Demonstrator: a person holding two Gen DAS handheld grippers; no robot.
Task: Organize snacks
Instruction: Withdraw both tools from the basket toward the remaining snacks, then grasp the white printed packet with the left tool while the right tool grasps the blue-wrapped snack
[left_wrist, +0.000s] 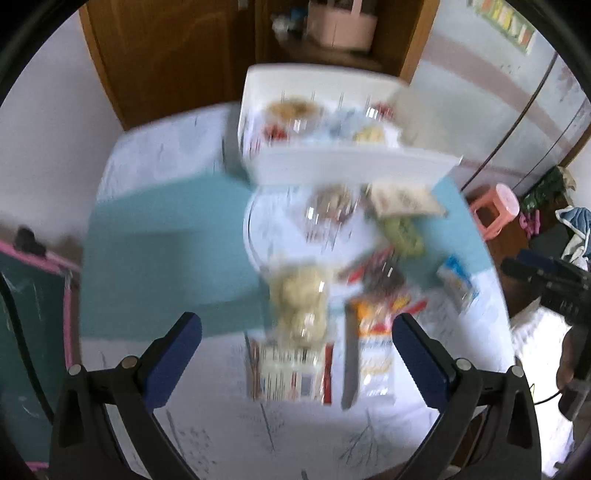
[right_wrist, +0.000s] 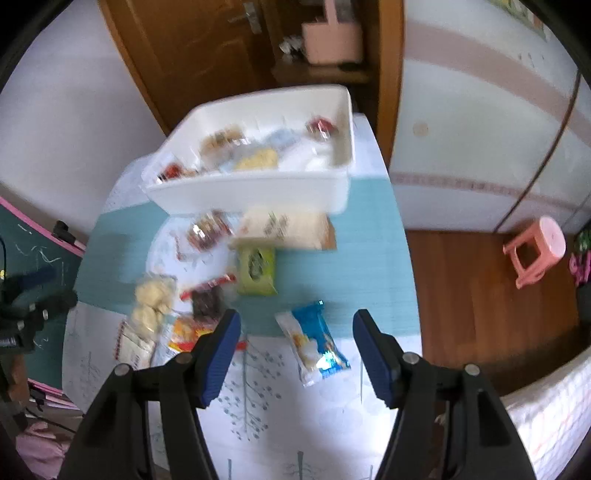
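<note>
The left gripper (left_wrist: 297, 341) hangs above the near part of the desk (left_wrist: 155, 236) with its blue fingers (left_wrist: 173, 360) spread wide and nothing between them. Seen between them, a clear pack of pale round biscuits (left_wrist: 301, 306) lies on the desk, and just beside it on the right an orange and white snack packet (left_wrist: 375, 343); both are blurred.

The right gripper (right_wrist: 297, 339) is likewise spread apart and empty, its fingers (right_wrist: 219, 360) flanking a blue and white snack packet (right_wrist: 314, 341) that lies flat on the desk (right_wrist: 369, 240) below, near the right edge; whether the fingers touch it cannot be told.

Further in, toward the middle of the desk, a green packet (right_wrist: 256, 269) lies next to a dark packet with a red strip (right_wrist: 208, 295). Beyond the green one is a flat beige packet (right_wrist: 284, 229), and to its left a clear pack with reddish-brown contents (right_wrist: 207, 230).

At the far edge of the desk stands a white bin (right_wrist: 258, 192), its near wall close to the beige packet. Several snacks already lie inside it: a yellow one (right_wrist: 258, 158), a brownish one (right_wrist: 221, 140), a pale blue one (right_wrist: 282, 138) and red ones (right_wrist: 321, 125) toward its ends.

Beyond the desk is a wooden door (right_wrist: 192, 51), and on the wooden floor to the right stands a pink stool (right_wrist: 535, 251).
</note>
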